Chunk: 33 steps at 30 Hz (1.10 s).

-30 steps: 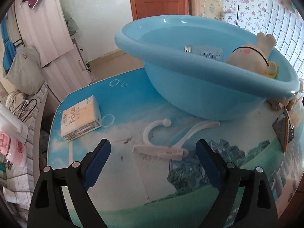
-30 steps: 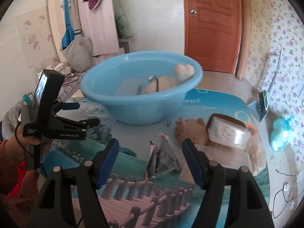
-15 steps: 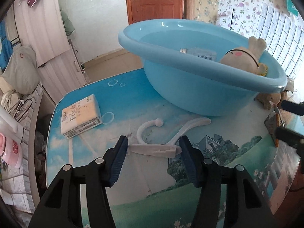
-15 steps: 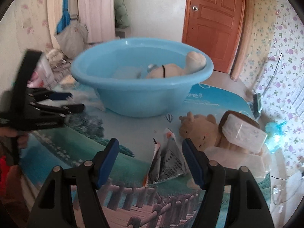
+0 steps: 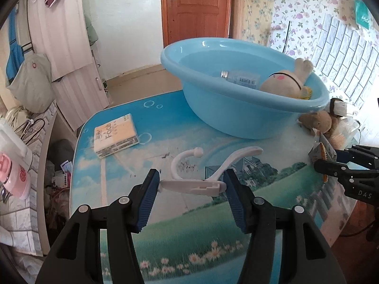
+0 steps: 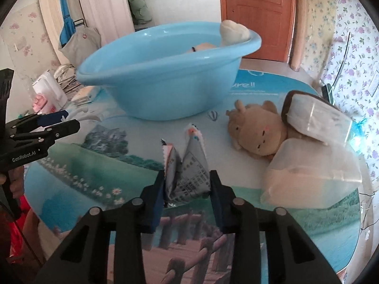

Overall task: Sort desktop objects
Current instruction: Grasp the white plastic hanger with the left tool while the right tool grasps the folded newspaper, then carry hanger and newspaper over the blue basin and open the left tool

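A: The left wrist camera sits low behind the left gripper (image 5: 190, 183), close over the worktop (image 5: 118, 165), facing the blue basin (image 5: 236, 118) and the door (image 5: 197, 7).

B: The right wrist camera looks along the right gripper (image 6: 187, 184) from the worktop's (image 6: 296, 232) near edge, also toward the basin (image 6: 165, 90) and door (image 6: 257, 16).

A: Both share the basin, and each sees the other gripper at its side edge.

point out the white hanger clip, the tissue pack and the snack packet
white hanger clip (image 5: 191, 185), left wrist view, on its flat clip bar between the fingers
tissue pack (image 5: 115, 135), left wrist view, on its printed top face
snack packet (image 6: 189, 177), right wrist view, on its grey printed side
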### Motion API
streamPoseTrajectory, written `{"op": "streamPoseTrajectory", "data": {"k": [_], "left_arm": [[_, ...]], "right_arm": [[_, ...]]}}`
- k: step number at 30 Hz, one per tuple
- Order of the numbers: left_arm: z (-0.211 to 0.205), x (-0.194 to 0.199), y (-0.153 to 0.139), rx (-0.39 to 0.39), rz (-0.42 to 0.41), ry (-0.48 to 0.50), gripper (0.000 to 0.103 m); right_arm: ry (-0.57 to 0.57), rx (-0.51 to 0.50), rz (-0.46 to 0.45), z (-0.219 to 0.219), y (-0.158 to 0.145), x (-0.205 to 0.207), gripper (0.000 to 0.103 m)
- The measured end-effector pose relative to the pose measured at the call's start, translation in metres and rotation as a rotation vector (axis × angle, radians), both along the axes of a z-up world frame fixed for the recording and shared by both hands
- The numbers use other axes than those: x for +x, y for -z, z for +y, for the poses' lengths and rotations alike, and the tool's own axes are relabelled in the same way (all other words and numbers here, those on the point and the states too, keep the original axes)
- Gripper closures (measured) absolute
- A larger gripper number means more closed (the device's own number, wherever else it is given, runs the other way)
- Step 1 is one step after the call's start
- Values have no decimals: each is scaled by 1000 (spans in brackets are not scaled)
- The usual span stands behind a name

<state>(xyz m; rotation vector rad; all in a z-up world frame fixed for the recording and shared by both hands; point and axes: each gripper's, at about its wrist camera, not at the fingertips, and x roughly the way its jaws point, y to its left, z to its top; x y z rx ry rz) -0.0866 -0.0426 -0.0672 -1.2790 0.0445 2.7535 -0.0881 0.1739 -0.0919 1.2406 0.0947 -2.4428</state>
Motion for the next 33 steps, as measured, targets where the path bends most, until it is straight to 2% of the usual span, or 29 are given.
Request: {"op": "streamPoseTrajectory", "data": {"k": [19,26,33], "left_arm": [[14,48,-59,11,144,3,48],[20,43,-75,12,180,7,48],[31,13,-89,-4,206,34,48]], "right_arm": [[-27,-86,161,-9,-61,43,70],[-36,-110,204,-11,-73,41,70],[-46,-118,234,-17,-84,21,70]]}}
